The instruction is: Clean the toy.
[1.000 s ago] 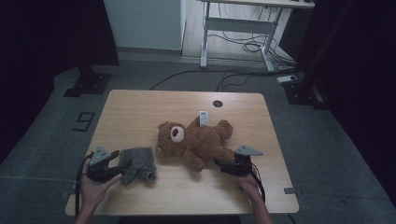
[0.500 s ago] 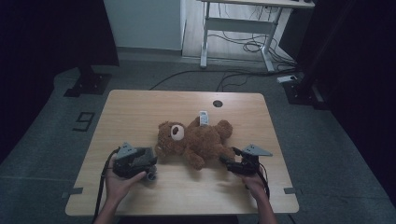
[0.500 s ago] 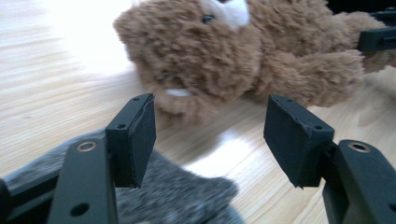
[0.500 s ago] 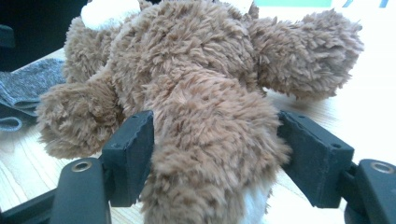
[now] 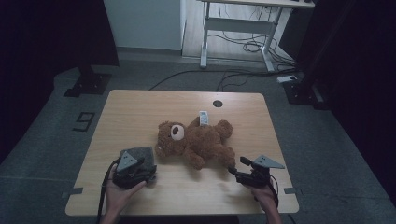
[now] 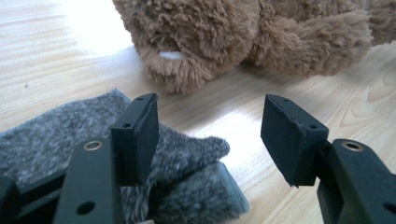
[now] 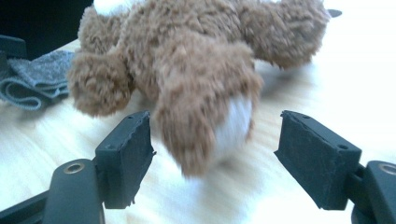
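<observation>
Bear (image 5: 196, 140), one brown plush, lies mid-table (image 5: 140, 107); one grey cloth (image 5: 142, 156) sits just beside its head. Two grippers: left gripper (image 6: 210, 135), jaws closing lately, gapes unclenched over the cloth; right gripper (image 7: 215, 149), widening, straddles a bear foot without pinching

Dark lab (desk (image 5: 247, 18), floor cables (image 5: 243, 46))

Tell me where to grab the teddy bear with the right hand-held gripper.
Take the near leg: the teddy bear lies flat with that leg sticking out toward the right hand-held gripper, whose open jaws already stand either side of it. Come in level along the table from the foot end, and close across the leg above the pale sole.
</observation>
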The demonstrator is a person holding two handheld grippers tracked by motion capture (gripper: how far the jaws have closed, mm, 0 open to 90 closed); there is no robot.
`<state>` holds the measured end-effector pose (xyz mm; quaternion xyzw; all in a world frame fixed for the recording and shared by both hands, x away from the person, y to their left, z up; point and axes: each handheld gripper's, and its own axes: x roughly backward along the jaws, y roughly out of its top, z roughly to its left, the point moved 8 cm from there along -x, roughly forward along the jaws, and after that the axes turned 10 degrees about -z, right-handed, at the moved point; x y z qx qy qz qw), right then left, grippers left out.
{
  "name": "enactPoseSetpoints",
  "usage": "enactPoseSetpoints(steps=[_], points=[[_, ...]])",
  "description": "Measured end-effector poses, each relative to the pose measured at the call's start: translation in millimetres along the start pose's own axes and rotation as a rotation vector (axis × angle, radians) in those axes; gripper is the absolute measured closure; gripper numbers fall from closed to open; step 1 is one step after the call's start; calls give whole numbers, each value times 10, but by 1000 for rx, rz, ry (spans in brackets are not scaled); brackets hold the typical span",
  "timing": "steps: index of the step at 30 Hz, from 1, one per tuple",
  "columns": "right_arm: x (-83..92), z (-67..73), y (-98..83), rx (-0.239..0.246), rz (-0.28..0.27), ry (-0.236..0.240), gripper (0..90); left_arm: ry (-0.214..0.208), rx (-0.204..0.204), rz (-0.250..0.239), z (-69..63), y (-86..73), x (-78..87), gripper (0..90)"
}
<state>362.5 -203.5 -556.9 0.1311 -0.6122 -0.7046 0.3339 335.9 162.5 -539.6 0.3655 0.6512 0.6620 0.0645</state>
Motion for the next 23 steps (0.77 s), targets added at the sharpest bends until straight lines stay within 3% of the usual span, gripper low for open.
enactPoseSetpoints(steps=[7,10,15,23], points=[[77,-64,-89,-8,16,-18,255,-11,33,-11,26,-35,95,368],[62,-59,-124,1,33,-19,251,-35,57,-16,16,-3,113,360],[91,-52,-132,6,38,-14,245,-29,36,-35,6,75,159,360],[139,-31,-111,7,22,-9,228,-8,20,-19,66,39,147,359]])
